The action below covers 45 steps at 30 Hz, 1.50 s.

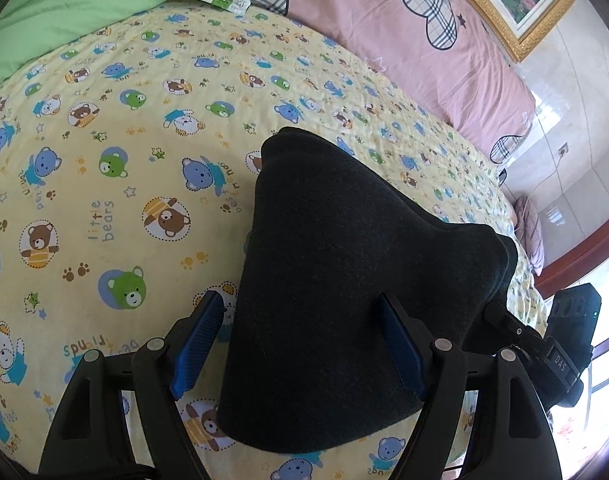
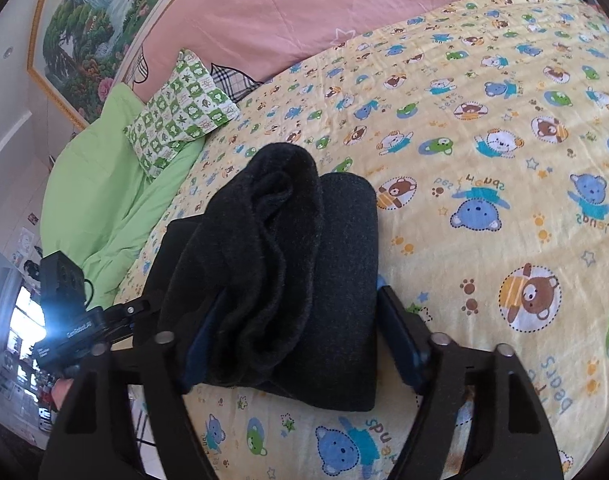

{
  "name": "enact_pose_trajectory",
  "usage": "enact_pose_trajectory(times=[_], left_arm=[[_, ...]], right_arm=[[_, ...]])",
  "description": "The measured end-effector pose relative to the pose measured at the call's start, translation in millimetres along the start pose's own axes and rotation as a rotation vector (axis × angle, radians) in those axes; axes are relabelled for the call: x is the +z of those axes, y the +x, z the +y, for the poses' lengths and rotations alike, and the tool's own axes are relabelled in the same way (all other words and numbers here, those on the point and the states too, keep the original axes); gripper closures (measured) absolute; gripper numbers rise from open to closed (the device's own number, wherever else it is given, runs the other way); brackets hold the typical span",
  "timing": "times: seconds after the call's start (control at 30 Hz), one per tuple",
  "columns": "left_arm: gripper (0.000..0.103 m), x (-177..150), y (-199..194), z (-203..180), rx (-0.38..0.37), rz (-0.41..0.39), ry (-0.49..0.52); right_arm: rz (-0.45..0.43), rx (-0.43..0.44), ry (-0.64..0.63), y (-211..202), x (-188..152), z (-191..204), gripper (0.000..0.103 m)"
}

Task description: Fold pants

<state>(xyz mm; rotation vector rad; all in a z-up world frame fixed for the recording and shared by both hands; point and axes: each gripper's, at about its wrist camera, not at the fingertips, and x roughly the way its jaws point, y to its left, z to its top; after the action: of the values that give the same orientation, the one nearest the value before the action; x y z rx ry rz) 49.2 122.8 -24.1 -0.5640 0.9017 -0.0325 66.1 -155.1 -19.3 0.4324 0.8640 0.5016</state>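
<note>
Two grippers are what we hold, one in each hand, and both sit low in their pictures with the dark pants between their fingers.

From the left wrist view, our left gripper [image 1: 304,340] has its blue pads [image 1: 196,348] spread wide apart. The pants [image 1: 344,280] fill the middle and lower part of the frame as a thick, dark folded bundle. It lies on the yellow bear blanket [image 1: 104,200]. The cloth lies between the two fingers and covers part of the right pad, but the left pad stands clear of it with blanket showing in the gap. We do not see the fingers pinching the cloth.

From the right wrist view, our right gripper [image 2: 300,344] is also spread wide. The pants [image 2: 304,280] sit in the middle of the frame, with a soft rolled edge on top and a flat folded part under it. The rolled part covers the left finger and the bundle fills most of the space between the fingers, so we cannot tell if they squeeze it.

At the top of both pictures we see a pink quilt [image 2: 264,12] with checked shapes. A green checked pillow [image 2: 176,112] and a green blanket [image 2: 104,184] lie at the left of the right wrist view. A gold-framed painting [image 2: 92,28] is in the upper left corner.
</note>
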Motion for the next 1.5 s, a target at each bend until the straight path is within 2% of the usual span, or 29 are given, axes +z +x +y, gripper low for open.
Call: enact_pose_trajectory(times=[0.23, 0.33, 0.4, 0.43, 0.57, 0.8, 1.1, 1.23, 1.5], left_arm=[[0.024, 3.3, 11.8, 0.8, 0.009, 0.004, 0.006], [0.027, 4.4, 16.2, 3.6, -0.005, 0.008, -0.007], [0.039, 5.2, 18.6, 1.4, -0.015, 0.010, 0.003], [0.042, 5.5, 19.8, -0.7, -0.023, 0.015, 0.011], [0.046, 5.5, 20.7, -6.6, -0.009, 0.006, 0.034], [0.061, 3.9, 11.8, -7.6, -0.026, -0.007, 0.041], [0.069, -0.3, -23.5, -8.7, -0.066, -0.060, 0.037], [0.069, -0.2, -49.0, -6.6, -0.043, -0.112, 0.047], [0.069, 8.8, -103.2, 25.9, 0.009, -0.202, 0.004]], right_arm=[[-0.019, 0.054, 0.046, -3.5, -2.3, -12.4, 0.043], [-0.021, 0.088, 0.068, -4.5, -3.4, -19.0, 0.045], [-0.023, 0.089, 0.061, -4.8, -3.9, -18.6, 0.046], [-0.024, 0.086, 0.056, -4.7, -4.0, -17.7, 0.046], [-0.025, 0.078, 0.046, -4.6, -4.3, -16.1, 0.046], [-0.029, 0.072, 0.025, -4.2, -3.6, -10.5, 0.048], [-0.040, 0.096, 0.001, -10.2, 2.4, 7.2, 0.053], [-0.037, 0.133, -0.017, -8.8, 5.6, 22.3, 0.053], [-0.003, 0.218, -0.094, 17.7, 16.4, 69.4, 0.053]])
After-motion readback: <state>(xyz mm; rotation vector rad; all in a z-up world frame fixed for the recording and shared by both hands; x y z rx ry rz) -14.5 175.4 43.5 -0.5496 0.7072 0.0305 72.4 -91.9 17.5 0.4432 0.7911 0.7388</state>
